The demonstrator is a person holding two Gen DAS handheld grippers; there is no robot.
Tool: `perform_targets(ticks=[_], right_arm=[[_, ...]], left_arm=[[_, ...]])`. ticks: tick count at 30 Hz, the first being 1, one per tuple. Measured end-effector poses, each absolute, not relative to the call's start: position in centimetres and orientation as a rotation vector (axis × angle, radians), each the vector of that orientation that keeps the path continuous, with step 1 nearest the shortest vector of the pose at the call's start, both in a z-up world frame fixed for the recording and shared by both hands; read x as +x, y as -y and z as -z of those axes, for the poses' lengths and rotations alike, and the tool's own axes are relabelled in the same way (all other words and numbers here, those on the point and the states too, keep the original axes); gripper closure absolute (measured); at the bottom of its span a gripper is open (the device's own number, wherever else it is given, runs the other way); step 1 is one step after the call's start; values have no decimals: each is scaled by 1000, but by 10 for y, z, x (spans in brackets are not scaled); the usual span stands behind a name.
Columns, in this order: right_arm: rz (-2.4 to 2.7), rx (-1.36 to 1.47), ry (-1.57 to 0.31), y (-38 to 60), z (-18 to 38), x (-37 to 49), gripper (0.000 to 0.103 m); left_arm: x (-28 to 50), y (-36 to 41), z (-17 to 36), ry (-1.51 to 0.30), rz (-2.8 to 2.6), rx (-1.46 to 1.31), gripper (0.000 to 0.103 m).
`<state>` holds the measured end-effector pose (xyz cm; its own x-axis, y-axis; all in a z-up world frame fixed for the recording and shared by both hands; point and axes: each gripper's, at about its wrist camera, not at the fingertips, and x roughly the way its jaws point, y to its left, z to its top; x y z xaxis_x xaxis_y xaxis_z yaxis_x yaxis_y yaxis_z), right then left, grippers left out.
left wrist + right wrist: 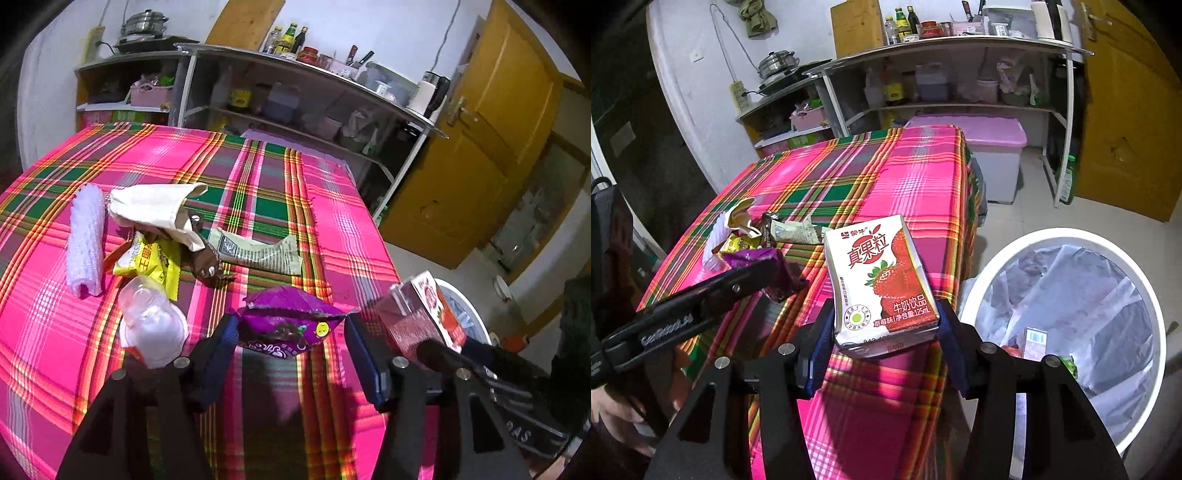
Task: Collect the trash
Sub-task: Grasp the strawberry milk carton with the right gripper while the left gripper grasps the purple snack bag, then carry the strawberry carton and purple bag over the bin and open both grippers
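Meanwhile the left fingers [290, 354] stood wide, straddling a purple wrapper [291, 321] lying crosswise on the tabletop [258, 177]; the right fingers [886, 343] held a milk carton [882, 280] near the bin [1067, 236].

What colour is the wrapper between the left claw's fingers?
Purple wrapper, with a small yellow sticker; clearest in the left wrist view.
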<state>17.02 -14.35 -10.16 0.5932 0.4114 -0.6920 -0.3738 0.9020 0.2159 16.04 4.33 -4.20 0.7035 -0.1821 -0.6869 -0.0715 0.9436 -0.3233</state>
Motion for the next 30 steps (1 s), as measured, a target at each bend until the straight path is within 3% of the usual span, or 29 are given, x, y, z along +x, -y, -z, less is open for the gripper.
perform_targets(ticks=[8, 10, 15, 20, 30], right_arm=[[-453, 59, -819, 151, 104, 173, 49], [-452, 62, -820, 151, 104, 173, 49], [-452, 65, -820, 153, 104, 173, 49], [-452, 65, -820, 153, 104, 173, 49], [-455, 64, -817, 153, 103, 173, 49]], left_arm=[[176, -35, 45, -795, 38, -306, 44], [177, -37, 47, -797, 43, -313, 49], [179, -36, 50, -804, 45, -290, 77], [177, -35, 48, -791, 49, -265, 92], [161, -35, 38, -742, 53, -230, 98]])
